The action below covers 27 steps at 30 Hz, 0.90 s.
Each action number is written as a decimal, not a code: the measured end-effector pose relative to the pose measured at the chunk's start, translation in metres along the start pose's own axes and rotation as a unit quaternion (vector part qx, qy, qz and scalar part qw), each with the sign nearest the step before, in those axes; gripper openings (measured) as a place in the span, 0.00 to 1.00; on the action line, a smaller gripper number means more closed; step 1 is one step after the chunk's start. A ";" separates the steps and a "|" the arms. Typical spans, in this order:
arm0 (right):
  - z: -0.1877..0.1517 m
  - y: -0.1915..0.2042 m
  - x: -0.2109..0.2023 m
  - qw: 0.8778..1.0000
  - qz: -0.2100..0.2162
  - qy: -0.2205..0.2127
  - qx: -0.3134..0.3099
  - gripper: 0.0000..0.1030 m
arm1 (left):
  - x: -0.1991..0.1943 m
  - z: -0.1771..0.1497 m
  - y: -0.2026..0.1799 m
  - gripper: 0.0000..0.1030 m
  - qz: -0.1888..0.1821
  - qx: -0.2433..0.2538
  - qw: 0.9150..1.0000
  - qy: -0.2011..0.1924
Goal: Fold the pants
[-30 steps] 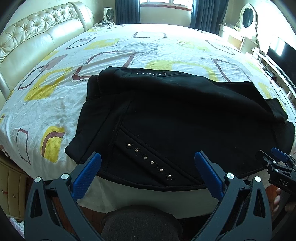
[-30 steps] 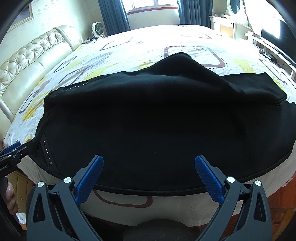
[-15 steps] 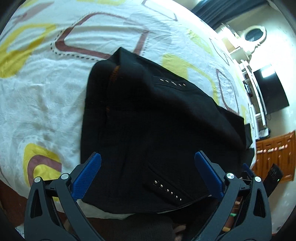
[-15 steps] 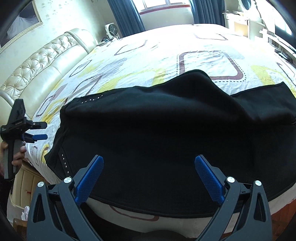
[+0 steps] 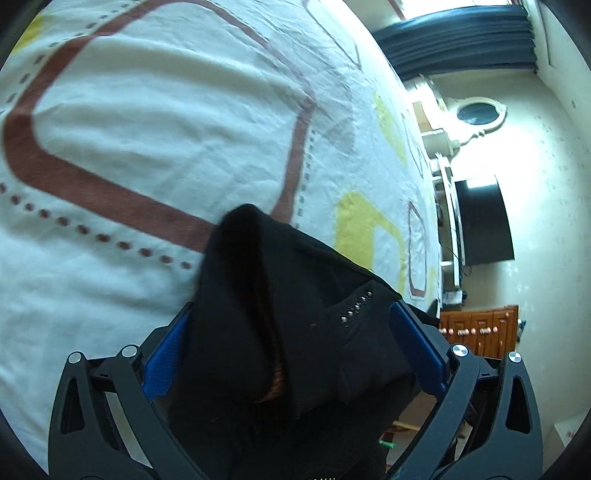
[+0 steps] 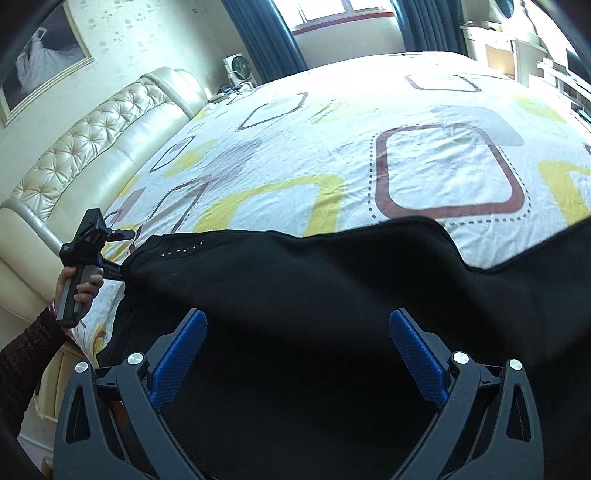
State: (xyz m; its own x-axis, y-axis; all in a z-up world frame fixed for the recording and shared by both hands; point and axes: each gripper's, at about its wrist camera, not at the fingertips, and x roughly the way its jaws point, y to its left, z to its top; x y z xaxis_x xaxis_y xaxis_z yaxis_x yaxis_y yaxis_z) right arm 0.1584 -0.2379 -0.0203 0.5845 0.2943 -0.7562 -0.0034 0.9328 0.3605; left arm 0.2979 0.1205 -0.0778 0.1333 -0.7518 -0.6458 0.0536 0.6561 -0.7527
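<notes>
A: Where are the pants point(image 6: 332, 288) right now?

B: Spread across the near edge of the bed point(image 6: 369, 155), black cloth on the patterned sheet. The waistband corner, nearest the headboard point(image 6: 92, 147), sits between the fingers of the left hand-held gripper point(image 5: 291, 354), and they stand wide apart around it, not clenched on it. The right hand-held gripper point(image 6: 299, 354) hovers spread wide over the middle of the pants, grasping nothing.

A: What could go wrong?

B: I judge the bunched corner may slip out if the fingers close on too thick a wad, or catch only the top layer, so the fold comes out crooked. The studded pocket point(image 5: 356, 306) could also twist under.

A: And the room beyond the bed?

B: Away from the headboard, dark blue curtains point(image 6: 266, 33) flank a window, with a small fan point(image 6: 238, 68) beside them. Above the headboard hangs a framed picture point(image 6: 40, 55).
</notes>
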 end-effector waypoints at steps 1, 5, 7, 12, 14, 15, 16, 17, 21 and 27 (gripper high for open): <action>0.007 0.002 0.002 1.000 0.004 0.001 -0.013 0.96 | 0.006 0.003 -0.004 0.98 -0.005 0.013 1.000 0.010; 0.038 0.009 0.015 0.996 0.022 0.022 -0.084 0.96 | 0.024 0.007 -0.012 0.98 0.019 0.038 0.999 0.023; 0.057 0.014 0.026 0.991 0.020 0.041 -0.129 0.96 | 0.027 0.005 -0.005 0.98 0.006 0.038 0.999 0.020; 0.096 0.014 0.078 0.968 0.027 0.149 -0.201 0.96 | 0.029 0.005 -0.007 0.98 0.009 0.078 0.996 0.039; 0.098 0.013 0.099 0.955 0.030 0.197 -0.218 0.95 | 0.027 0.013 -0.005 0.98 0.019 0.052 0.998 0.044; 0.097 0.012 0.111 0.947 0.024 0.222 -0.229 0.95 | 0.024 0.016 -0.005 0.98 0.021 0.039 0.998 0.034; 0.095 0.010 0.120 0.940 0.017 0.242 -0.240 0.95 | 0.022 0.021 -0.008 0.96 0.025 0.042 0.999 0.019; 0.094 0.008 0.128 0.933 0.008 0.260 -0.248 0.95 | 0.021 0.021 -0.011 0.88 0.036 0.055 0.998 0.011; 0.089 -0.012 0.137 0.928 0.031 0.313 -0.201 0.86 | 0.030 0.021 -0.012 0.36 0.101 0.097 0.990 0.021; 0.072 -0.019 0.121 0.933 0.024 0.316 -0.170 0.08 | 0.023 0.017 -0.012 0.07 0.091 0.122 0.988 0.011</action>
State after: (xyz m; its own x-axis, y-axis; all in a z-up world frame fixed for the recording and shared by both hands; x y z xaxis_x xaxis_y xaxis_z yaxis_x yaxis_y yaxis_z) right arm 0.2876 -0.2351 -0.0792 -0.0190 0.3019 -0.9531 -0.3374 0.8954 0.2904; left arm 0.3169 0.0968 -0.0816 0.1413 -0.6198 -0.7720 0.2691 0.7745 -0.5725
